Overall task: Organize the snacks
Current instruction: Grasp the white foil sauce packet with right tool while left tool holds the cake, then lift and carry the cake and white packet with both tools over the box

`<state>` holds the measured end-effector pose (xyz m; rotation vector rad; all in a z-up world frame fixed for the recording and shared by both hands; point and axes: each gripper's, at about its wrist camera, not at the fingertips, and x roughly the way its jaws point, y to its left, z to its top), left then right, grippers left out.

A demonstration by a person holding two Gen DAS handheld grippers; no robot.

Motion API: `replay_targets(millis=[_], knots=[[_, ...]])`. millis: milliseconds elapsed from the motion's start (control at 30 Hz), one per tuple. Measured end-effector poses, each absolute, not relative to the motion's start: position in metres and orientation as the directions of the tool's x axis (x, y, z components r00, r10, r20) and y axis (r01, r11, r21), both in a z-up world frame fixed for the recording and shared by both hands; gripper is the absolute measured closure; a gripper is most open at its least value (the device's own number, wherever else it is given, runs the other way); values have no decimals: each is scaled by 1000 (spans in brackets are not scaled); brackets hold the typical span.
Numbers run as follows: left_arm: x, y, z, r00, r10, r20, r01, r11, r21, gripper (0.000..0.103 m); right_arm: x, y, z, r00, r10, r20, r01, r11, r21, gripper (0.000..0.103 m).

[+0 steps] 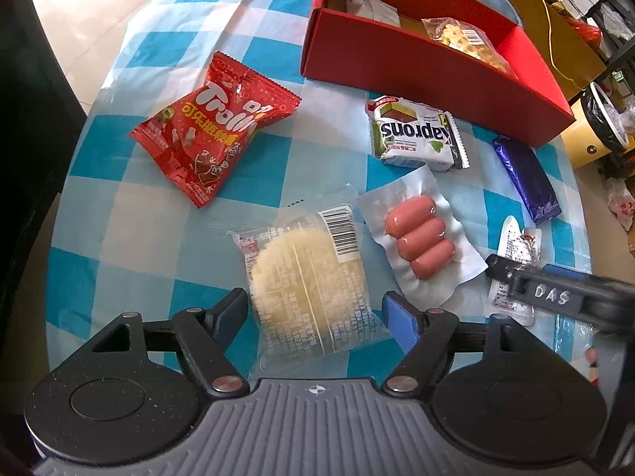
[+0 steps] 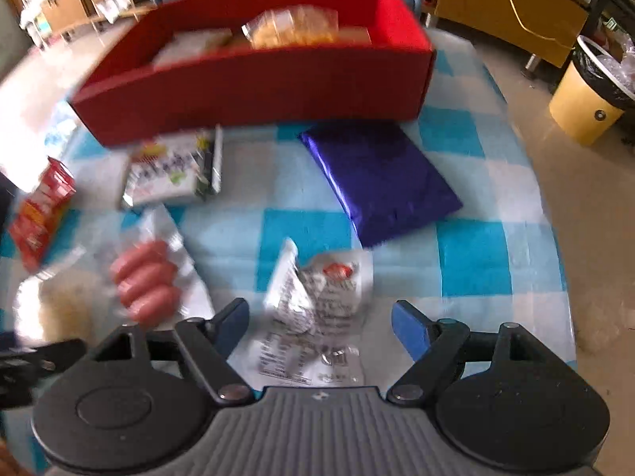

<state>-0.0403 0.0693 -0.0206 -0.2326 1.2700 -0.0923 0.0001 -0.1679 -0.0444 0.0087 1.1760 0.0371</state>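
Note:
My left gripper (image 1: 315, 311) is open, its blue pads either side of a clear-wrapped round yellow cake (image 1: 307, 281) on the checked cloth. My right gripper (image 2: 319, 323) is open over a crumpled white printed packet (image 2: 313, 305); that gripper also shows in the left wrist view (image 1: 516, 273). A red box (image 1: 416, 59) at the back holds a white packet (image 1: 369, 4) and a clear bag of yellow snacks (image 1: 464, 39). Loose on the cloth lie a red Trolli bag (image 1: 214, 127), a Loacker wafer pack (image 1: 414, 135), vacuum-packed sausages (image 1: 420, 248) and a purple pack (image 2: 381, 182).
The table is round with a blue-and-white checked cloth (image 1: 131, 246). A dark chair (image 1: 27, 119) stands at the left edge. A yellow bin with a black liner (image 2: 591, 91) and cardboard boxes (image 2: 512, 12) stand on the floor to the right.

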Motion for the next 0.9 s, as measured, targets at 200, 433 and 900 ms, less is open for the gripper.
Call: replay_targets(millis=[200, 433, 900], knots=[[-35, 75, -26, 272, -210, -939, -90, 966, -242, 17, -9, -171, -38, 401, 64, -914, -45, 998, 50, 49], [-30, 78, -31, 256, -206, -945, -128, 961, -244, 13, -11, -186, -31, 423, 109, -899, -23, 994, 110, 66], [-30, 59, -26, 304, -126, -944, -72, 985, -154, 36, -4, -191, -37, 412, 189, -891, 26, 975, 219, 37]])
